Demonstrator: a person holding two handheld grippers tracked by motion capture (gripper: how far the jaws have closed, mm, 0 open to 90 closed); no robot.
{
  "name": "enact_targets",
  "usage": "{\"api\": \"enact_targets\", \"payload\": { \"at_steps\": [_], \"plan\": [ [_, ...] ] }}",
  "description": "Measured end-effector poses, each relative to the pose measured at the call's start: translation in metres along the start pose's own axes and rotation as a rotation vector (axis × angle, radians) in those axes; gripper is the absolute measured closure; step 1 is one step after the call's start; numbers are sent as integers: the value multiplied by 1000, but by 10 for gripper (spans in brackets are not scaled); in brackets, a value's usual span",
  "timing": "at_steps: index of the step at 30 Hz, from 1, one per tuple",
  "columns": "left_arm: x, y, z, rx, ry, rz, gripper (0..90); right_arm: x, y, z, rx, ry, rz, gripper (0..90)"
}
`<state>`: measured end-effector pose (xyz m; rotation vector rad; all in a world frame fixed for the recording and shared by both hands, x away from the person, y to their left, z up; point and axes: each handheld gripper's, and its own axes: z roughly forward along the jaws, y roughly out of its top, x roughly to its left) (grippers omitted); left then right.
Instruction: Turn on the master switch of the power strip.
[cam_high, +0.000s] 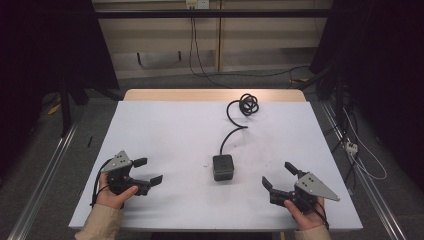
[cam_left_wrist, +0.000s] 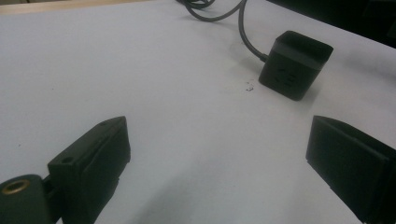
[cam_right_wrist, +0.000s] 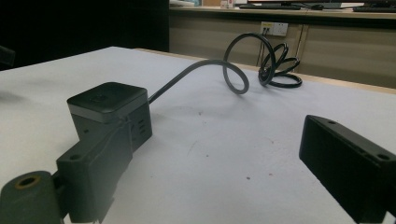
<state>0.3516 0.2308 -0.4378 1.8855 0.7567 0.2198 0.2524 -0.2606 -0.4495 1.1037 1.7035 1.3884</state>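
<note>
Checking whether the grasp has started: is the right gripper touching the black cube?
Apart. The high view shows bare white table between the right gripper and the black cube, fingers open.

Lab / data-capture rig, not a home; white surface (cam_high: 165, 130) with wooden far edge, bare apart from a black cube power block (cam_high: 223, 167) between left claw (cam_high: 148, 171) and right claw (cam_high: 278, 175); its cable (cam_high: 242, 112) coils beyond both claws; black curtains (cam_high: 45, 45) hang on either side, past each claw; aluminium rails (cam_high: 42, 175) run along the grey floor outboard of the claws; wall sockets (cam_high: 196, 4) and trailing leads (cam_high: 200, 50) on the beige panelled wall ahead; white power strip (cam_high: 351, 146) on the floor right of the right claw.
</note>
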Motion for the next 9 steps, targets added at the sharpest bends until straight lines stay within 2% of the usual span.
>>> {"api": "enact_targets", "payload": {
  "at_steps": [4,9],
  "plan": [
    [1,-2,-1,4,8,-1,61,0,0,0,1,0,0,90],
    [5,-4,-2,25,43,1,61,0,0,0,2,1,2,91]
  ]
}}
